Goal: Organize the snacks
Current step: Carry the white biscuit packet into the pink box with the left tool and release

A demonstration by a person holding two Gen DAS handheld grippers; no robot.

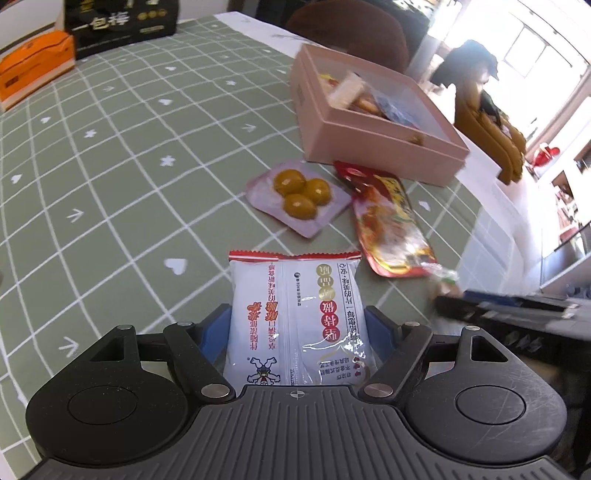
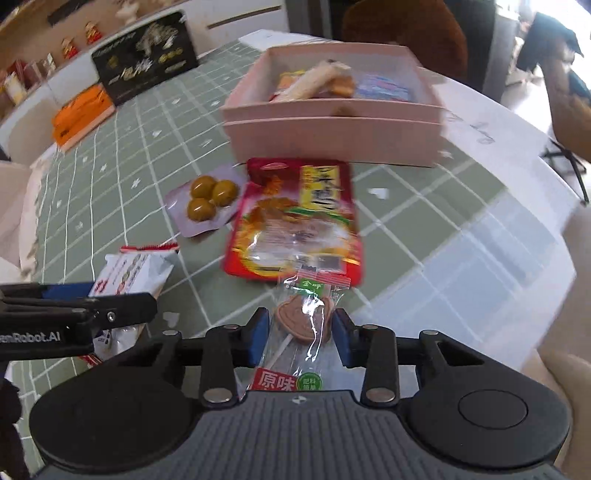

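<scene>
My left gripper (image 1: 297, 325) is shut on a white snack packet (image 1: 295, 314) with red print, held above the green tablecloth. It also shows in the right wrist view (image 2: 129, 273). My right gripper (image 2: 300, 332) is shut on a clear-wrapped brown lollipop snack (image 2: 303, 321). A pink box (image 1: 376, 144) holding several snacks stands ahead, also in the right wrist view (image 2: 332, 136). A pouch with three yellow-green balls (image 1: 299, 195) (image 2: 208, 201) and a red sachet (image 1: 388, 225) (image 2: 295, 221) lie on the cloth in front of the box.
An orange box (image 1: 33, 74) (image 2: 81, 110) and a black gift box (image 1: 122, 26) (image 2: 147, 70) stand at the far left of the table. The table edge (image 2: 517, 236) runs on the right. A brown chair (image 1: 351, 33) stands behind the pink box.
</scene>
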